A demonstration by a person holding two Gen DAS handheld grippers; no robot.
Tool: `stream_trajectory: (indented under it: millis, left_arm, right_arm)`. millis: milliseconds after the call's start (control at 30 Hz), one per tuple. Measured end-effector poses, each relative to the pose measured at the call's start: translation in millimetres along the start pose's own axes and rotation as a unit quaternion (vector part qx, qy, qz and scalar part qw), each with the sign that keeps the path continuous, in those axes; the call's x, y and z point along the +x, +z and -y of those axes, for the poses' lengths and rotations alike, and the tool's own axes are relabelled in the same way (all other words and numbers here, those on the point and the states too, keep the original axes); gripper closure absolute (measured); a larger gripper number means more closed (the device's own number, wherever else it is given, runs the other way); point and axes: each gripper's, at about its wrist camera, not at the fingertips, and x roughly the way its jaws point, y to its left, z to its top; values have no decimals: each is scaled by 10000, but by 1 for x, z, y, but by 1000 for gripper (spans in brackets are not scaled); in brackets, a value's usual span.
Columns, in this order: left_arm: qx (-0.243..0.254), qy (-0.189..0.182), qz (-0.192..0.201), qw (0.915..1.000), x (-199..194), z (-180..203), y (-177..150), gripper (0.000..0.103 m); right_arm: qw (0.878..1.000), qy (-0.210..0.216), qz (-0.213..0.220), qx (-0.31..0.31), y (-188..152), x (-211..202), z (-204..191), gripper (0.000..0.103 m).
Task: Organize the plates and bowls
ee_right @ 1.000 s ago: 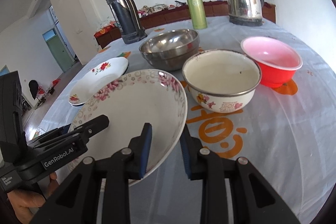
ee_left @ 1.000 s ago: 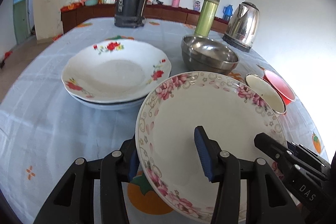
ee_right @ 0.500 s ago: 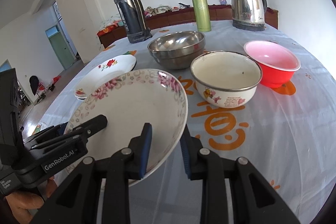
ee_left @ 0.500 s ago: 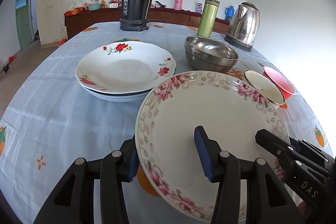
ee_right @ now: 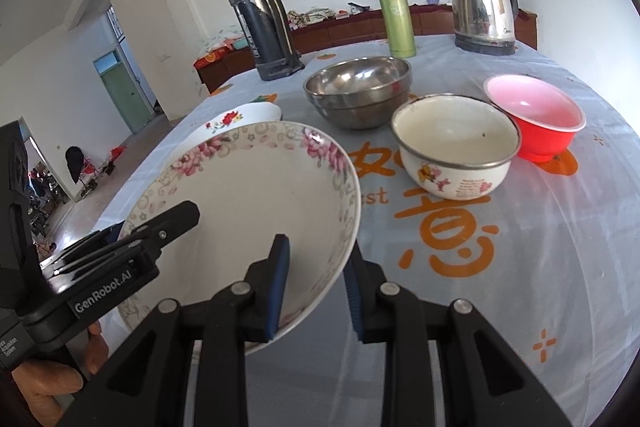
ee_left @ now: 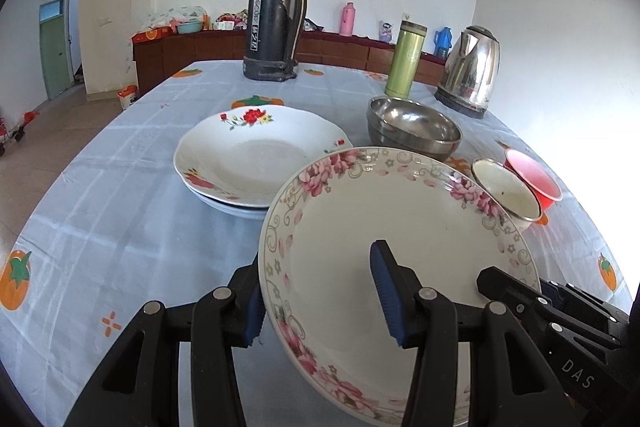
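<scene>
A pink-flowered plate (ee_left: 400, 247) is held above the table by both grippers. My left gripper (ee_left: 320, 291) is shut on its left rim, and my right gripper (ee_right: 316, 279) is shut on its right rim (ee_right: 344, 187). A stack of red-flowered plates (ee_left: 256, 151) lies on the table beyond it, to the left. To the right stand stacked steel bowls (ee_right: 360, 91), a white enamel bowl (ee_right: 456, 143) and a red bowl (ee_right: 536, 115).
A black thermos (ee_left: 276, 15), a green flask (ee_left: 408, 59) and a steel kettle (ee_left: 472, 67) stand at the table's far side. The table (ee_left: 100, 207) has a light blue cloth. The floor drops away at the left.
Both grippers have lifted the pink-flowered plate higher and carried it a little to the left, toward the stack of red-flowered plates. The grips have not changed.
</scene>
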Motion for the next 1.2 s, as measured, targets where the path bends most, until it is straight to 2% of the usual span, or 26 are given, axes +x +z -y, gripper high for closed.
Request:
stream_trajectory:
  millis: [733, 1200]
  left_arm:
    - [-303, 227, 405, 9985, 5, -34, 37, 52]
    - [-365, 395, 596, 9968, 22, -50, 59, 52]
  right_arm:
    - [9992, 252, 306, 24, 41, 22, -33, 76]
    - [9991, 303, 269, 74, 61, 51, -42, 76]
